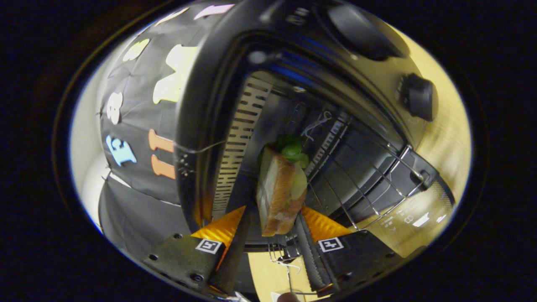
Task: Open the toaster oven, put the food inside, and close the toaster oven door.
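Tongs: the tongs pinch the brown toasted-bread sandwich with green lettuce between both fingers.
Sandwich: beyond the fingertips, inside the open black toaster oven, beside its wire rack.

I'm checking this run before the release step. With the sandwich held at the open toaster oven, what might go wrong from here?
1. The gripper pinches the sandwich on edge, so on release it may tip over on the wire rack.
2. The lettuce sticks out of the far end and may snag or slip out.
3. The rack looks pulled out over the open door; left like that, it may keep the door from closing.
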